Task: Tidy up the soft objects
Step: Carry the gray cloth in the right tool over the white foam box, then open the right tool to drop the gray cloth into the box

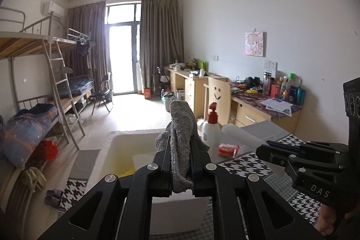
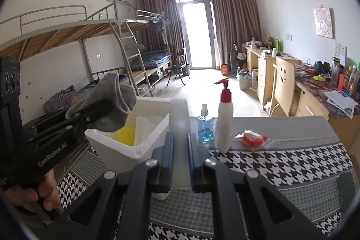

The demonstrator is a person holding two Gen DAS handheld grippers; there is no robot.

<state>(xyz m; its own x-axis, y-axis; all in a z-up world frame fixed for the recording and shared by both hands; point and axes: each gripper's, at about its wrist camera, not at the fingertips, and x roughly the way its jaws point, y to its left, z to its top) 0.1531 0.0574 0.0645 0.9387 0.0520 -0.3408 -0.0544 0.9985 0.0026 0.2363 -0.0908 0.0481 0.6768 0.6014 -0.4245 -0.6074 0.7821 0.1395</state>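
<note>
My left gripper [image 1: 180,150] is shut on a grey sock [image 1: 182,127] and holds it above the open white foam box [image 1: 119,150]. In the right wrist view the left gripper [image 2: 108,102] and the sock [image 2: 112,100] hang over the box's left rim [image 2: 99,134]. My right gripper [image 2: 180,138] is shut on the box's near right wall [image 2: 178,114]; it also shows in the left wrist view [image 1: 261,149]. A yellow soft item [image 2: 126,134] and a white sheet lie inside the box.
On the houndstooth tablecloth [image 2: 281,163] stand a white pump bottle with a red top [image 2: 225,118], a small blue spray bottle [image 2: 204,125] and a red packet in clear wrap [image 2: 254,138]. Bunk beds lie left, desks and a chair right.
</note>
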